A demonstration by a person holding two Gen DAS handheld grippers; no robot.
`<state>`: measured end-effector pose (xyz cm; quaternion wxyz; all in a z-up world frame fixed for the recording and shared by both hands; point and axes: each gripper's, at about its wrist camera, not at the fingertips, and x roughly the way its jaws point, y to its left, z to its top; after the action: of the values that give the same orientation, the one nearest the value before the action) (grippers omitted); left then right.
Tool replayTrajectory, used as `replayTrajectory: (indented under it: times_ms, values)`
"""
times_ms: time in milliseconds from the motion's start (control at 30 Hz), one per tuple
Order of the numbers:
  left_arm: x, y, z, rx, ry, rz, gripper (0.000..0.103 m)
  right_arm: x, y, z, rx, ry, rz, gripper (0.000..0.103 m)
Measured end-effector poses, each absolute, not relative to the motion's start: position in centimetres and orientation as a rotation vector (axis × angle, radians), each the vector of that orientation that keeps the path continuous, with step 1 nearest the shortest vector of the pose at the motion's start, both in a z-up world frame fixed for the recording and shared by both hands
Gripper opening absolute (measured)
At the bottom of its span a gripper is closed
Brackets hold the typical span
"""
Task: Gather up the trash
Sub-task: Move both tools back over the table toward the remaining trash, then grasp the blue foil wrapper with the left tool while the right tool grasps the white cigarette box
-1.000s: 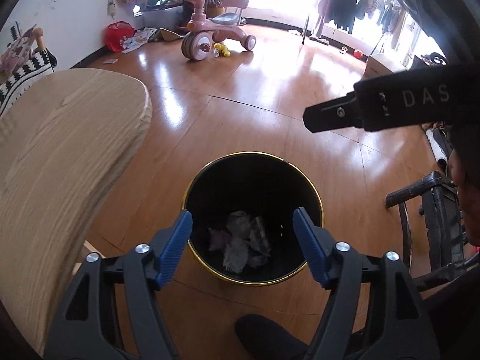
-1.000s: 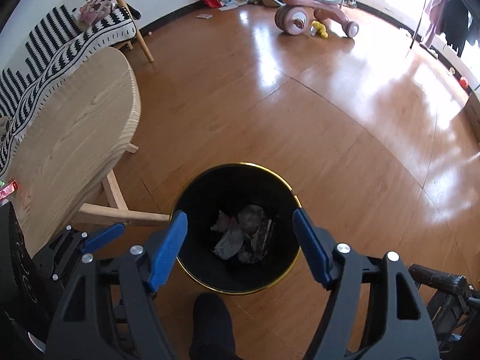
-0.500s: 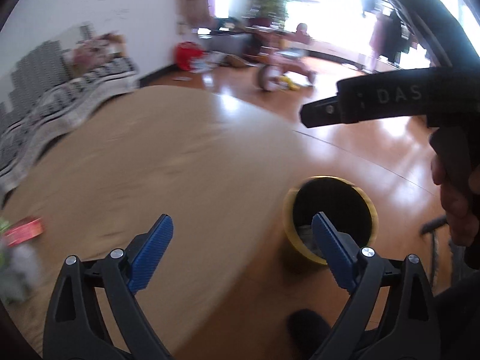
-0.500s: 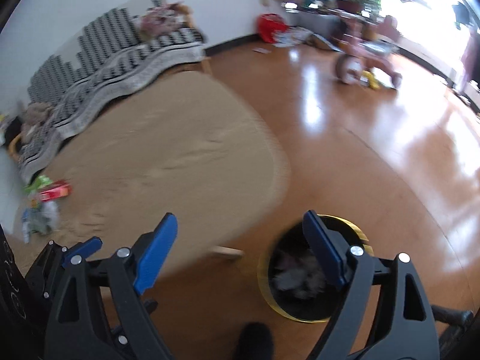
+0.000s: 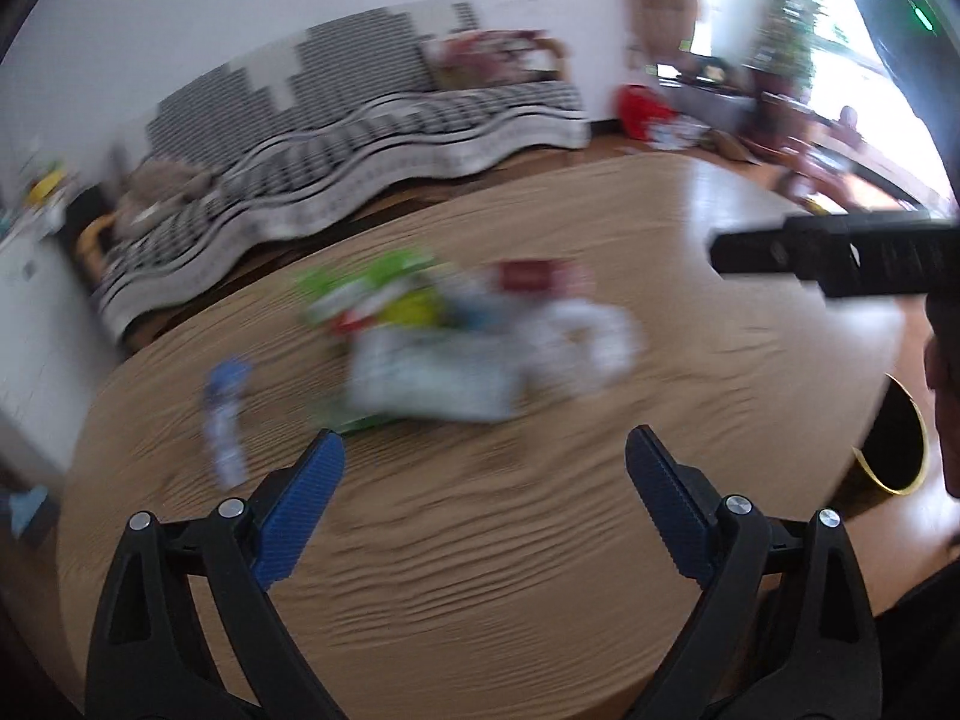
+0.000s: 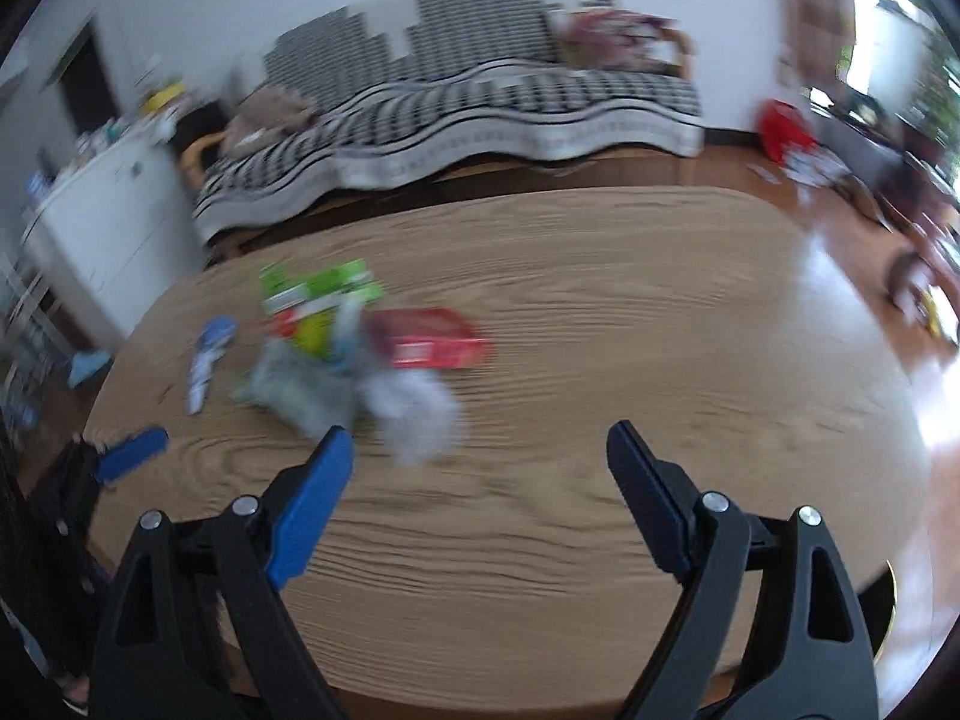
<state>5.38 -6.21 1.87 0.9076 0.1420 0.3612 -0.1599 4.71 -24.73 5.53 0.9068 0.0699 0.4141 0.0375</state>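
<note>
A blurred pile of trash lies on the oval wooden table [image 5: 480, 570]: a green wrapper [image 5: 366, 282], a red box [image 5: 534, 276], crumpled white paper [image 5: 588, 336], a pale packet [image 5: 432, 378] and a blue-white wrapper [image 5: 225, 414] off to its left. My left gripper [image 5: 483, 441] hovers open just short of the pile, nothing between its jaws. In the right wrist view the red box [image 6: 432, 339] and white paper [image 6: 414, 408] lie ahead-left of my open, empty right gripper [image 6: 479, 433]. The black gold-rimmed bin [image 5: 894, 438] stands on the floor past the table's right edge.
A black-and-white striped sofa [image 6: 480, 96] runs behind the table. A white cabinet [image 6: 102, 210] stands at the left, a red bag [image 6: 780, 126] on the floor at the right. The right gripper's black body [image 5: 840, 258] and a hand [image 5: 948, 372] cross the left wrist view's right side.
Both grippers have swung from above the bin, up and left over the table. Their jaws stand wider. The trash pile has come into view; the bin has slid off to the right.
</note>
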Motion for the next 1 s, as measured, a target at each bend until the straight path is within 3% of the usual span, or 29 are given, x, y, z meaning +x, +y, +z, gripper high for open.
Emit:
replayTrajectory:
  times_ms: [367,1000]
  values:
    - [8.9,9.1,0.6,0.105,0.817,-0.111,0.092,8.8,-13.3,1.5,-0.026,0.903,0.206,0.083]
    - [20.2,9.5,-6.5,-0.023,0.981,-0.036,0.092,15.6,-9.7,-4.6,-0.275,0.877,0.256,0.086]
